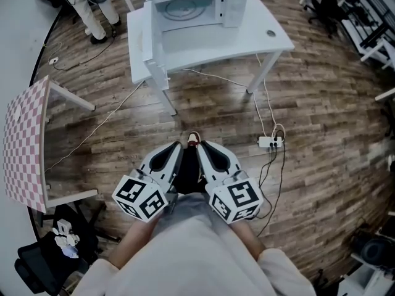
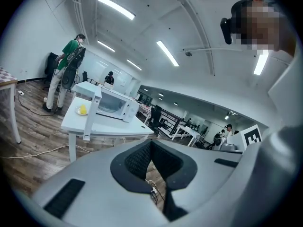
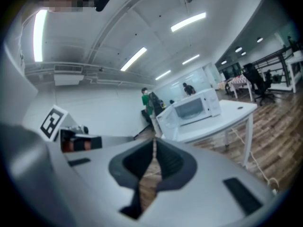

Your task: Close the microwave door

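Note:
The white microwave [image 1: 191, 8] stands on a white table [image 1: 271, 42] at the far end of the head view. Its door [image 1: 154, 51] is swung wide open to the left, past the table's front edge, and the cavity shows empty. My left gripper [image 1: 177, 146] and right gripper [image 1: 201, 145] are held side by side close to my body, well short of the table, with jaws pointing toward it. Both are shut with nothing between the jaws. The left gripper view shows the microwave [image 2: 112, 106] and its door [image 2: 93, 113] far off; so does the right gripper view, microwave [image 3: 193, 109].
A pink checked table [image 1: 24, 140] stands at the left. On the wood floor lie a power strip [image 1: 270, 142] and cables. A person in green [image 1: 86, 2] stands behind the table's left. A plate with something yellow [image 2: 83, 110] sits beside the microwave. Office chairs are at the right.

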A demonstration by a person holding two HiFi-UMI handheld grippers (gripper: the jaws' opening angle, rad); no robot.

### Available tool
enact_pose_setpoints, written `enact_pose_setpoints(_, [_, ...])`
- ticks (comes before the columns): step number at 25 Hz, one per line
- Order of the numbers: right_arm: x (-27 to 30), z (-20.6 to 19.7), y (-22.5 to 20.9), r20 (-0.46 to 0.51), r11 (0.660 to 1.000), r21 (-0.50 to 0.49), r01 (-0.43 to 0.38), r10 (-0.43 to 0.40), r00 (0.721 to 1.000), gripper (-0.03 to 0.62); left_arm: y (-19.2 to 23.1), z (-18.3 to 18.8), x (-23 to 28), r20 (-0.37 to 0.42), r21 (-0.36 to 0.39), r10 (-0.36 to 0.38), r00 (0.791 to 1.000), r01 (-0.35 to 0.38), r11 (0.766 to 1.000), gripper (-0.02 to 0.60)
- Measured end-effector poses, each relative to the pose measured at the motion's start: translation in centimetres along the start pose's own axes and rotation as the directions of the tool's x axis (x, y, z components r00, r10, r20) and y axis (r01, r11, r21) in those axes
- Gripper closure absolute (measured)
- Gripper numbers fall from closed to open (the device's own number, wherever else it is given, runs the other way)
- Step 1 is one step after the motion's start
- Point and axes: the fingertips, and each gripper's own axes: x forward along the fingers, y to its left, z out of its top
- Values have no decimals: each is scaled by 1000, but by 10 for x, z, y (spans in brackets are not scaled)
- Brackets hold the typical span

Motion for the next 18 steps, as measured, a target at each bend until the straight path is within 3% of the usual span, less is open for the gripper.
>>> enact_pose_setpoints(18, [46,23,-33,-25,1000,13,6,-6,1000,571,43,24,36,21,-55,60,998,-59,997,569])
